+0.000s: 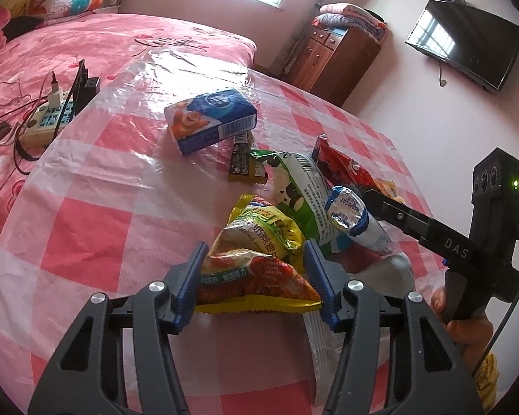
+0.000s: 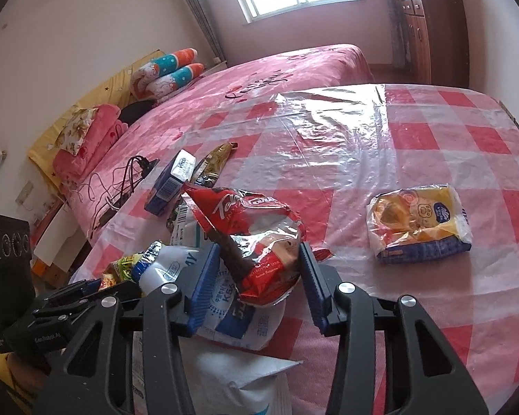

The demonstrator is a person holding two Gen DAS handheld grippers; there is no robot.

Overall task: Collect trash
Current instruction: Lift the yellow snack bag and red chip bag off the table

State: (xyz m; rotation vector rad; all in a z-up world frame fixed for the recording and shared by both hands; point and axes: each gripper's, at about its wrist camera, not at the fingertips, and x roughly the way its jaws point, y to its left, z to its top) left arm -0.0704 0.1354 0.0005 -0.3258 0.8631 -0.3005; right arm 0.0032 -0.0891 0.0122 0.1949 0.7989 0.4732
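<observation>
Left gripper (image 1: 256, 276): nearest the left wrist camera, blue pads on either flank of the orange and yellow snack bag (image 1: 256, 276), both pads touching it, pinching it.
Orange and yellow snack bag: lying on the checked tablecloth (image 1: 86, 235), crumpled top pointing away from the camera, bottom seam nearest the tongs' hinge.
Right gripper (image 2: 256, 269): nearest the right wrist camera, blue pads closed in on the red snack bag (image 2: 249, 231), both pads pressing its sides (bag crinkled between them).
Red snack bag: standing up between the pads, on top of a white and blue pouch (image 2: 238, 314).
Green and white wrapper (image 1: 301, 190): just beyond the orange and yellow bag, touching it.
White tube with foil end (image 1: 349, 214): leaning on the green and white wrapper, close to the right tongs' finger as seen from the left.
Blue tissue pack (image 1: 211, 117): farther up the cloth, apart from both tongs, resting on a dark yellow wrapper (image 1: 242, 162).
Bread bag (image 2: 420, 223): lying flat, well right of the right tongs, untouched.
Power strip (image 1: 48, 117): on the pink bed (image 1: 86, 45), left of the cloth, cables trailing.
Hand (image 1: 463, 328): wrapped round the right tongs' handle.
</observation>
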